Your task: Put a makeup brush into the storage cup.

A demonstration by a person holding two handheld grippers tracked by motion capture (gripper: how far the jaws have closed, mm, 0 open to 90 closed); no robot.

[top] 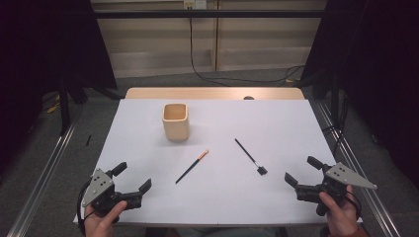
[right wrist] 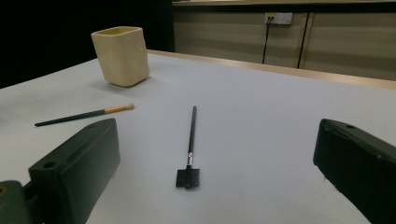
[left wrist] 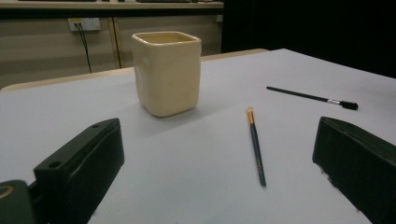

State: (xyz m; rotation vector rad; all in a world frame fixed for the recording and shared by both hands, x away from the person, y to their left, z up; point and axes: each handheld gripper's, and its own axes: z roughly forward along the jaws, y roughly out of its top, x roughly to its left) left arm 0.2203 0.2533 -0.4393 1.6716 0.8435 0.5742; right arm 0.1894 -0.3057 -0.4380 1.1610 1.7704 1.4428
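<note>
my right gripper and left gripper gape empty; the thin black flat-headed brush at twelve o'clock looks light, stiff, best pinched mid-handle.

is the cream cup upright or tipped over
Upright: the cream cup stands on its base on the table, square mouth facing up.

You see dim, even overhead light, soft shadow beside the cream cup, black surroundings, slightly soft focus.
</note>
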